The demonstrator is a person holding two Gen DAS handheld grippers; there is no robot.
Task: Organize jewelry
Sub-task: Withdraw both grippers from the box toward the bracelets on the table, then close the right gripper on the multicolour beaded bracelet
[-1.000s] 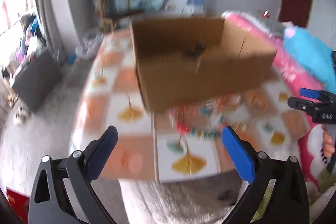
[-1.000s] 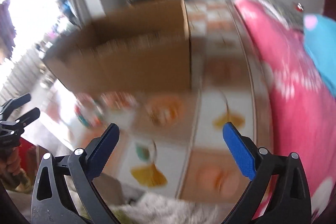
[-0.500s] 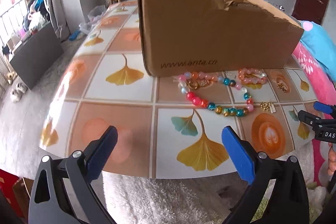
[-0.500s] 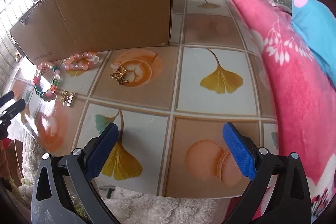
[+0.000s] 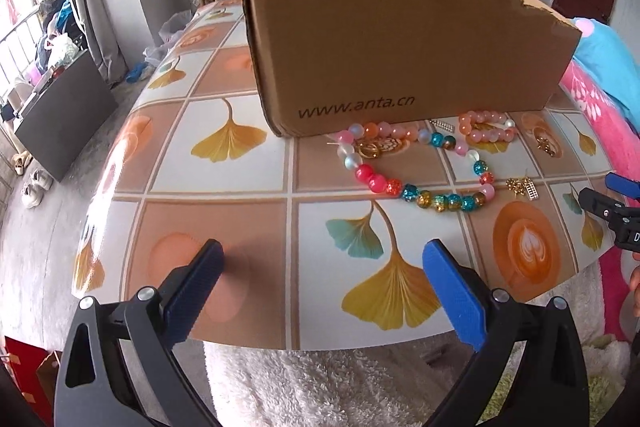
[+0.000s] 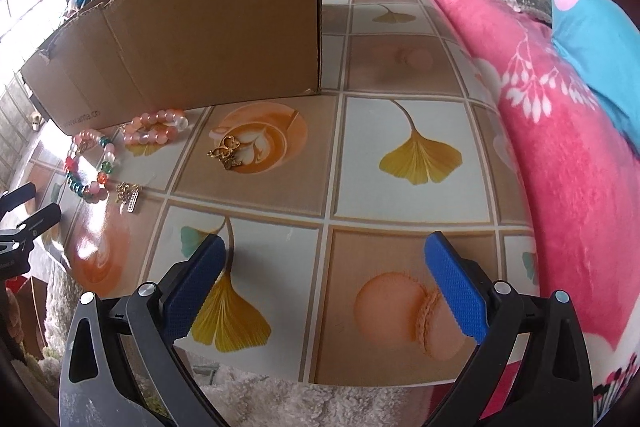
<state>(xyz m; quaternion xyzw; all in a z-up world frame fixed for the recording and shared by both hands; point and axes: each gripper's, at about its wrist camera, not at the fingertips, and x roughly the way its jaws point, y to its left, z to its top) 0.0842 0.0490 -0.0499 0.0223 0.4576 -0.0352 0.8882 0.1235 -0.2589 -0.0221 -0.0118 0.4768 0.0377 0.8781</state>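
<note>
Lying crosswise before the box (image 5: pixel 400 39), necklace (image 5: pixel 416 171) (both hand-held grippers spread, empty).

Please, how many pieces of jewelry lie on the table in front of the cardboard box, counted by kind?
Beaded bracelets: 2 (large multicoloured glass-bead bracelet, small peach-pink bead bracelet)
Small gold-coloured pieces: 3 (gold piece inside the large bracelet, gold charm on the coffee print, gold pendant cluster near the table edge)
Small silver-coloured bar: 1
Total: 6
</note>
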